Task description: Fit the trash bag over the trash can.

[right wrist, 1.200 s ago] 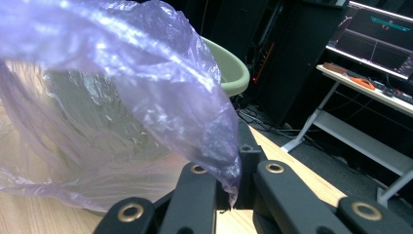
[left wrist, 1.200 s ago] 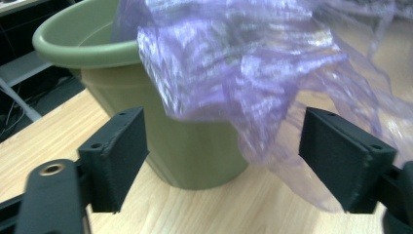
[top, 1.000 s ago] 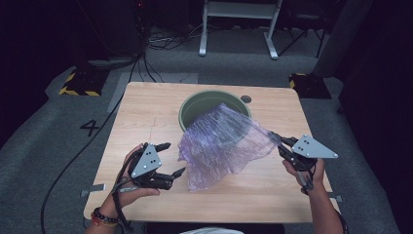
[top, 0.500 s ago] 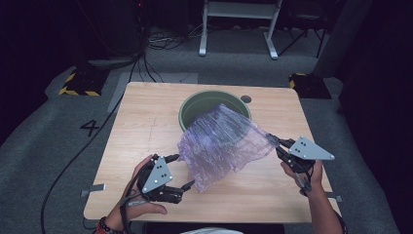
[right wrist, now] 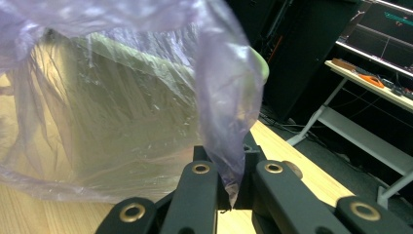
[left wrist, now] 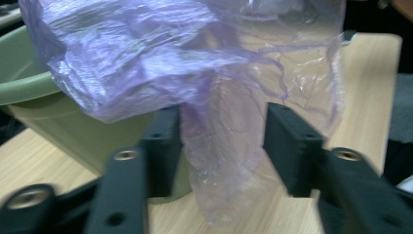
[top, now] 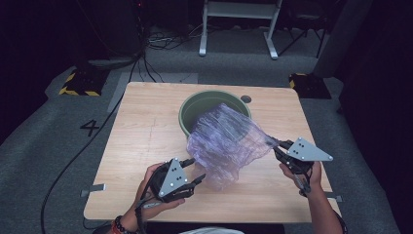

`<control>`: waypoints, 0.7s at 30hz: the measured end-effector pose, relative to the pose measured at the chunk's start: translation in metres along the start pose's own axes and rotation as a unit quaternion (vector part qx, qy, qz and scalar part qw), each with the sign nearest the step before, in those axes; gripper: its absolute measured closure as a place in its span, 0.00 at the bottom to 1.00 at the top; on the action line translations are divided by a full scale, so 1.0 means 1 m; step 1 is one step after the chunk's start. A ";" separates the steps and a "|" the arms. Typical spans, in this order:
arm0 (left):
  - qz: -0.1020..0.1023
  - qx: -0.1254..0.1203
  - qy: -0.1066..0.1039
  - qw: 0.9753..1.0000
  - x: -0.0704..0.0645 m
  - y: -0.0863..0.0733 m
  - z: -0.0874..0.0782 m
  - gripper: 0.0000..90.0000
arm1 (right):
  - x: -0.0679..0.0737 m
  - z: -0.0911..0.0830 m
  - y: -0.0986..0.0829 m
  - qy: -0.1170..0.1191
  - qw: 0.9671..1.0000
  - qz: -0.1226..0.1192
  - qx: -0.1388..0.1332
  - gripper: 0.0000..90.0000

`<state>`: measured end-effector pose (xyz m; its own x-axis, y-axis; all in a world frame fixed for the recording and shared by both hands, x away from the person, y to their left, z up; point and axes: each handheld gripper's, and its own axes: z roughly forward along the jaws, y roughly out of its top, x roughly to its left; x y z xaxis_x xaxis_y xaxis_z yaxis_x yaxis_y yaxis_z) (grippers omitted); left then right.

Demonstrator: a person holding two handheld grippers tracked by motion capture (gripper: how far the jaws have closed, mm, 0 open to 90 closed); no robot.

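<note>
while the right gripper point(right wrist: 229, 195) pinches the purple plastic bag point(top: 226, 144), its loose edge hangs between the wide-open left gripper point(left wrist: 221, 146) jaws.

A bucket point(top: 195, 105) stands on the far half of the table point(top: 136, 126), near its middle. A plastic bag point(top: 226, 144) hangs in front of the bucket and over its near rim, stretched between the left tongs point(top: 198, 176) at the near edge and the right tongs point(top: 276, 148) toward the table's right side.
</note>
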<state>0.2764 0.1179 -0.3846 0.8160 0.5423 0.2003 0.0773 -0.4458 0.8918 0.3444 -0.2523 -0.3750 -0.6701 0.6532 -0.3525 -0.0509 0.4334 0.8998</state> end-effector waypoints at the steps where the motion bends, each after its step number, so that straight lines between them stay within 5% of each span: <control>1: 0.002 -0.004 0.003 1.000 0.002 0.000 -0.001 0.68 | 0.000 0.000 0.000 0.001 1.000 -0.002 -0.001 1.00; 3: 0.003 -0.005 -0.002 1.000 0.006 0.000 -0.002 0.78 | 0.000 0.000 0.001 0.001 1.000 -0.004 0.000 1.00; 5: 0.001 -0.001 -0.004 1.000 0.007 -0.001 -0.002 0.75 | 0.000 0.000 0.002 0.001 1.000 -0.005 0.000 1.00; 7: -0.006 -0.007 -0.018 1.000 0.005 -0.003 -0.002 0.57 | -0.001 0.001 0.002 0.001 1.000 -0.004 0.000 1.00; 10: -0.016 -0.005 -0.011 1.000 -0.003 -0.004 -0.003 0.22 | 0.000 0.001 0.001 0.002 1.000 -0.002 0.000 1.00; 11: -0.011 -0.006 -0.009 1.000 -0.007 -0.004 -0.004 0.19 | 0.000 0.001 0.000 0.001 1.000 -0.002 0.001 1.00; 21: -0.017 0.007 0.019 1.000 -0.037 -0.006 0.016 0.17 | 0.004 0.003 -0.003 0.012 1.000 0.003 0.005 1.00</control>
<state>0.2553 0.0887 -0.4036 0.7902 0.5841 0.1853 0.1136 -0.4368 0.8924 0.3437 -0.2493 -0.3801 -0.6883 0.6406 -0.3404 -0.0394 0.4355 0.8993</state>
